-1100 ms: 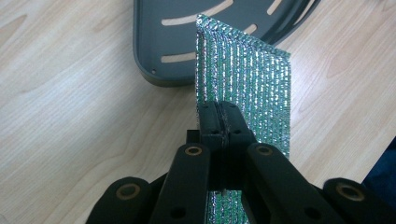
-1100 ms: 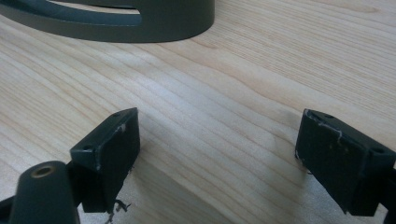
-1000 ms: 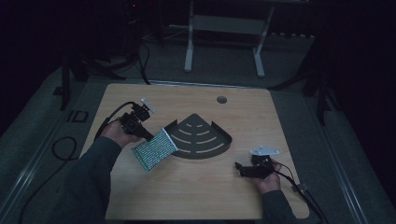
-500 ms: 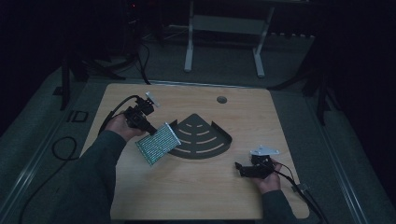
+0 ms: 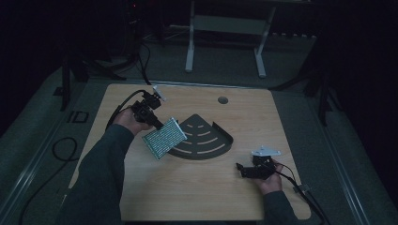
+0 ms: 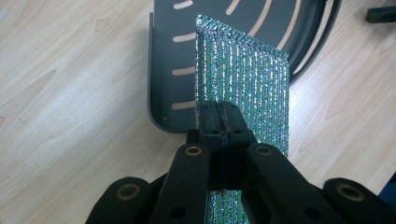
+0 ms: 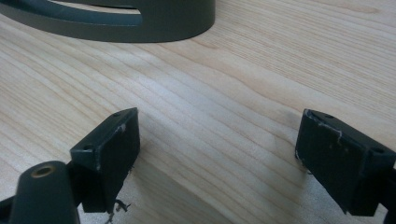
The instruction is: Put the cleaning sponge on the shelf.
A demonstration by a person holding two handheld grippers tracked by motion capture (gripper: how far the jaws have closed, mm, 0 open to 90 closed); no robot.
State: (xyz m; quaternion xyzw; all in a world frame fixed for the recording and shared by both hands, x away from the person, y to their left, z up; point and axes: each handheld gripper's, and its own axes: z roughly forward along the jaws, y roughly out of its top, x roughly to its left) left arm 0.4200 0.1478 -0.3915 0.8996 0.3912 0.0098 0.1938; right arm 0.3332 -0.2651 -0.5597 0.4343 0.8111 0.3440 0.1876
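Note:
A flat, glittery green mesh pad (image 5: 164,138) hangs tilted above the table, its far edge at the left rim of a dark quarter-round slotted tray (image 5: 206,129). My left gripper (image 5: 161,125) is shut on the pad's upper corner. In the left gripper view the jaws (image 6: 219,116) pinch the pad (image 6: 247,74) edge-on, with the tray (image 6: 163,70) beneath. My right gripper (image 5: 241,169) rests low at the table's front right, open and empty. Between its jaws (image 7: 215,140) lies bare wood, and the tray's curved wall (image 7: 154,21) sits farther ahead.
The wooden table (image 5: 187,187) has a round cable hole (image 5: 223,100) near its back edge. Cables trail off the left side and the front right corner. A white metal stand (image 5: 225,37) is on the floor behind the table.
My left gripper has carried the pad up and toward the table's back, tipping it steeper, so it covers less of the tray. The right gripper has stayed put.

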